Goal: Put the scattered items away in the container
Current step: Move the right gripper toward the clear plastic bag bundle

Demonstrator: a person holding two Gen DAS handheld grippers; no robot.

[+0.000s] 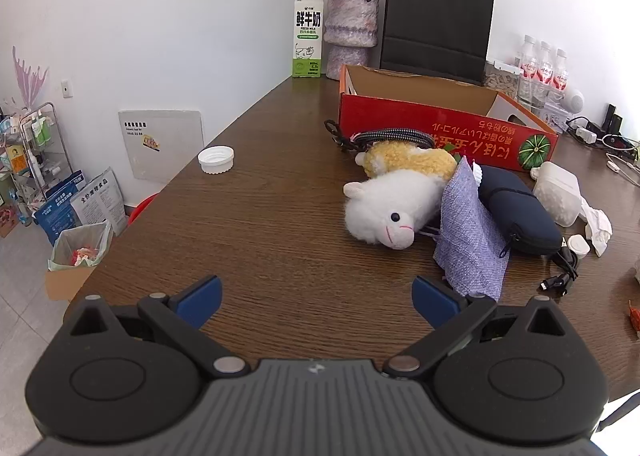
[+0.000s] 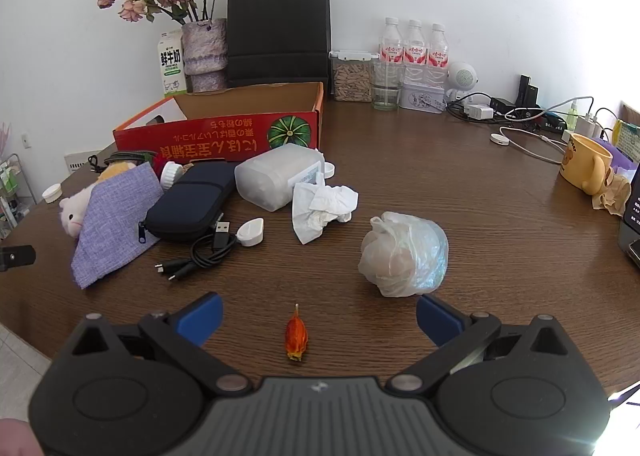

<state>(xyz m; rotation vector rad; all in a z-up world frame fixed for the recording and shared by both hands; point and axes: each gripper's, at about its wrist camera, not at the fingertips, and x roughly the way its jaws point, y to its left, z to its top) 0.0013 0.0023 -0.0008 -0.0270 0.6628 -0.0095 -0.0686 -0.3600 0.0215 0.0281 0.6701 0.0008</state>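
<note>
Both the left gripper (image 1: 316, 302) and the right gripper (image 2: 319, 320) are held wide open, with nothing gripped, above the brown worktop (image 1: 260, 216). A small orange item (image 2: 296, 334) is seen between the right jaws (lying on the wood). Farther, a white plush toy (image 1: 390, 212), a purple pouch (image 1: 470, 244) and a dark case (image 2: 188, 206) are scattered just before the red box (image 1: 440, 120).

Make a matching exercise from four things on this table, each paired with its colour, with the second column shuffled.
Things:
1. zip case
2. cardboard box
3. fabric pouch
4. crumpled tissue

Colours:
A. white
B. lilac
C. dark navy
D. red outside

Pairs: 1-C, 2-D, 3-B, 4-A
</note>
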